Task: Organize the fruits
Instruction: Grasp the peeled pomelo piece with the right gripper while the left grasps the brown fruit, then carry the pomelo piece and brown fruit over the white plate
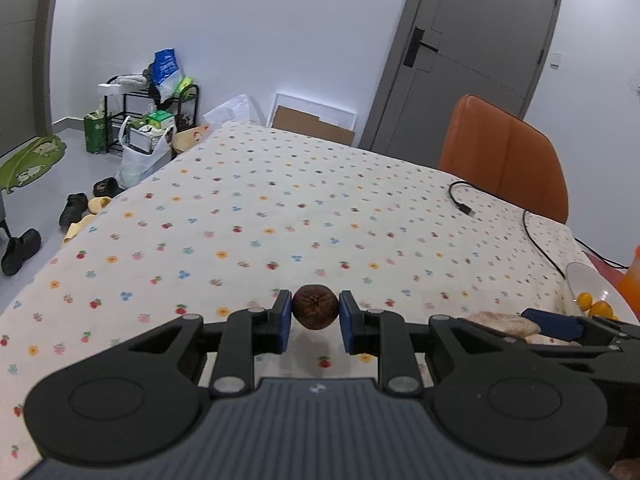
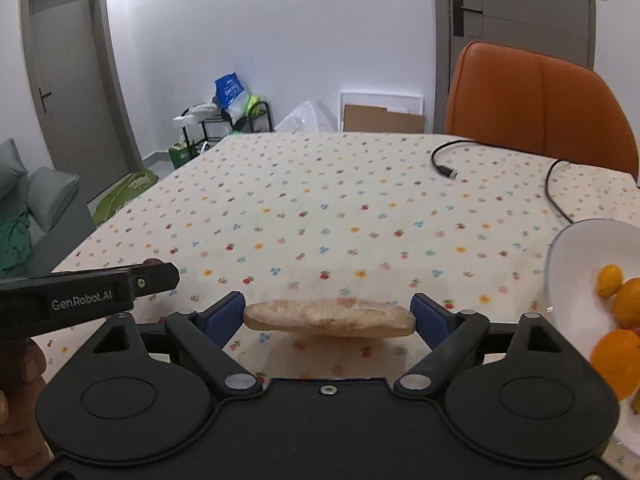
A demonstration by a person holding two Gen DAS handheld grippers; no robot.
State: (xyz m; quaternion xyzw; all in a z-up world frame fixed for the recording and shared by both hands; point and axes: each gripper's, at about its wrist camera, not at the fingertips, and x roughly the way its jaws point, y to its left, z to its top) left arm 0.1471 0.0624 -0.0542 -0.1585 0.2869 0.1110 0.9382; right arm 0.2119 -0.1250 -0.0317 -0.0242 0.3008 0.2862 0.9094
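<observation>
The left hand-held gripper (image 1: 315, 316) is pinching a small, round, dark brown fruit (image 1: 315, 306) between its two blue pads (image 1: 283, 320), holding it clear of the counter (image 1: 248, 216), with the fruit's shadow showing on the cloth beneath. The fruit's wrinkled end faces the camera; its kind cannot be told with certainty from this view. The right hand-held gripper (image 2: 330, 314) is spread wide and clamps a long, flat, pale pink-and-tan piece of fruit (image 2: 330, 317) by its two ends, level and raised just above the counter. In the left wrist view the same piece (image 1: 502, 322) appears to the right of the brown fruit, close beside it. A white bowl (image 2: 576, 276) stands at the right edge of the counter, near the right gripper, holding several orange fruits (image 2: 628, 304). The counter carries a cream cloth printed with small flowers and cherries. A black cable (image 2: 444, 162) lies on its far right part, its plug end resting on the cloth. An orange chair (image 2: 536, 104) stands behind the far edge. The person's hand (image 2: 20, 400) grips the left tool's handle at lower left of the right wrist view.
</observation>
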